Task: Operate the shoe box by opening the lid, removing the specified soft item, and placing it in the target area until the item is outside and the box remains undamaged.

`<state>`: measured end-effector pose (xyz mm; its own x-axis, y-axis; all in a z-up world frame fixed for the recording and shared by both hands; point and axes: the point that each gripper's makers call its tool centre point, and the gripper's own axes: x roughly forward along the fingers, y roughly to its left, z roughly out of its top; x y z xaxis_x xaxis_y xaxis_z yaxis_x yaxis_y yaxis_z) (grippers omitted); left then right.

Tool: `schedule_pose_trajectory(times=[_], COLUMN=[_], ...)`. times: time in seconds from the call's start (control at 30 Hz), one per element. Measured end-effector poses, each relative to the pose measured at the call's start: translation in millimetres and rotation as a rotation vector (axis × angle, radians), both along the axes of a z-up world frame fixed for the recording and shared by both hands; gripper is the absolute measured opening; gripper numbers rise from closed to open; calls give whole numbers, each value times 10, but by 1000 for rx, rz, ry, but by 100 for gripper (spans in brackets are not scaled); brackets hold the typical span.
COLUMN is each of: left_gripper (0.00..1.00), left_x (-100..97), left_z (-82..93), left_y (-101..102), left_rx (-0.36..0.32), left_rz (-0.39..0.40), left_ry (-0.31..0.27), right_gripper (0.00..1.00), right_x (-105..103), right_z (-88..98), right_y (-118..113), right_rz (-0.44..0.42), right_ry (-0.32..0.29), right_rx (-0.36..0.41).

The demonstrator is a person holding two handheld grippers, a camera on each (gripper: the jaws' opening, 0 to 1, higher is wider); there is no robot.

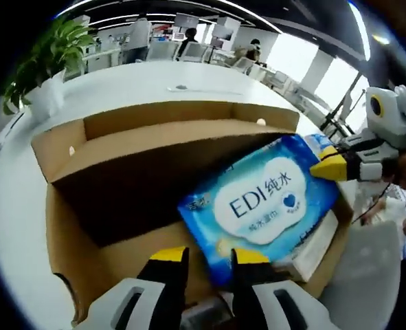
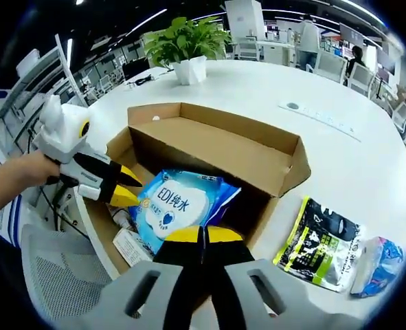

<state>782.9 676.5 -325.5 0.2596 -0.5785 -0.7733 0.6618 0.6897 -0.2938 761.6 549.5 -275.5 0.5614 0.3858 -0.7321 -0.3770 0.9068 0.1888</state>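
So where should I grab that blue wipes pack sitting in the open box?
Probably by its raised upper edge, coming from above through the open top of the cardboard box. The blue wipes pack lies tilted against the items beneath, so that thin, soft edge is free, while the box walls block a sideways approach.

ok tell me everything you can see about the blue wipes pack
The blue wipes pack is a soft, glossy plastic packet with a white cloud-shaped label reading EDI, Chinese characters and a dark blue heart. It lies tilted inside the open cardboard box, resting on other items. The right gripper touches one end of it and the left gripper sits at its opposite edge; neither grip is clear.
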Motion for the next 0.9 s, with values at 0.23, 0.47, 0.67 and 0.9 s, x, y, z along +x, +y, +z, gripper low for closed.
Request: schedule_pose_trajectory(times=[0.23, 0.47, 0.67, 0.9], left_gripper=[18, 13, 2, 1], left_x=[-22, -26, -9, 8], left_z=[-121, -135, -101, 51], left_y=[-51, -75, -113, -107], left_rx=[-24, -77, -51, -62], left_rz=[38, 105, 79, 73], left_ry=[66, 105, 67, 65], right_gripper=[0, 0, 0, 0], right_x=[5, -25, -43, -40], right_z=[3, -11, -13, 86], right_y=[-7, -9, -13, -76], right_rz=[-3, -19, -27, -47], right_ry=[1, 4, -4, -23], right_rx=[3, 13, 25, 55])
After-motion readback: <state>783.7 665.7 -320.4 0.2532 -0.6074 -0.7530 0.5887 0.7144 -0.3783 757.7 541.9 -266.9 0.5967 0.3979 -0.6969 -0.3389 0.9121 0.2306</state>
